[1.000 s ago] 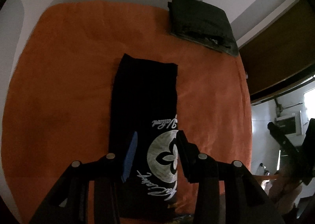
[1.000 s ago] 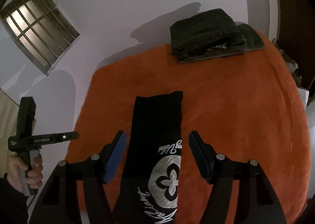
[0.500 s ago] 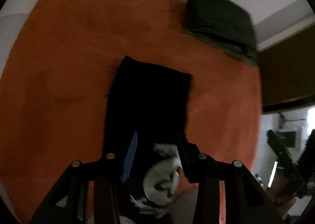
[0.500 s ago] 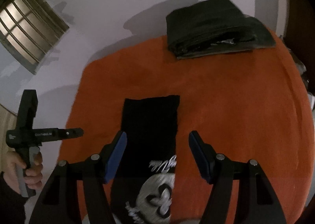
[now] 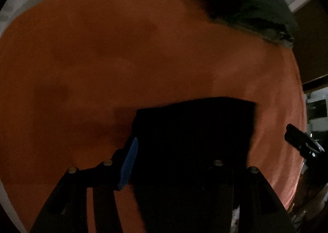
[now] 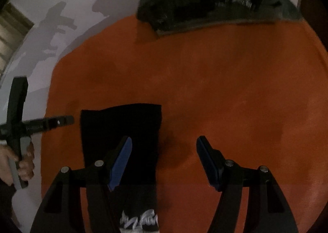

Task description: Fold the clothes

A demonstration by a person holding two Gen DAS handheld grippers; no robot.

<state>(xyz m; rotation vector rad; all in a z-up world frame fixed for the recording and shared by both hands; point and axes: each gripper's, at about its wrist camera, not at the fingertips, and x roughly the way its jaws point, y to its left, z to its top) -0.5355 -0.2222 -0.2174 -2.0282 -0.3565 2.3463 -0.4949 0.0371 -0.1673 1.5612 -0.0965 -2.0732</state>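
The left gripper's [image 5: 174,163] right-hand fingers are lost, seemingly against the black garment [image 5: 194,130], its print cropped.

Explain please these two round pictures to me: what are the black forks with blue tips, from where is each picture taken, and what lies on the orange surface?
No robot is here. A person holds a hand tool with two fingers in each hand, and each tool has a wide-angle camera looking along those fingers.

The left camera view shows the left gripper over a folded black garment. Its jaws have just been opening, with the cloth between them.

The right camera view shows the right gripper, open and empty, straddling the garment's edge. At that picture's left edge, a hand holds the other tool.

The garment lies on an orange blanket. A stack of dark folded clothes sits at the far end.
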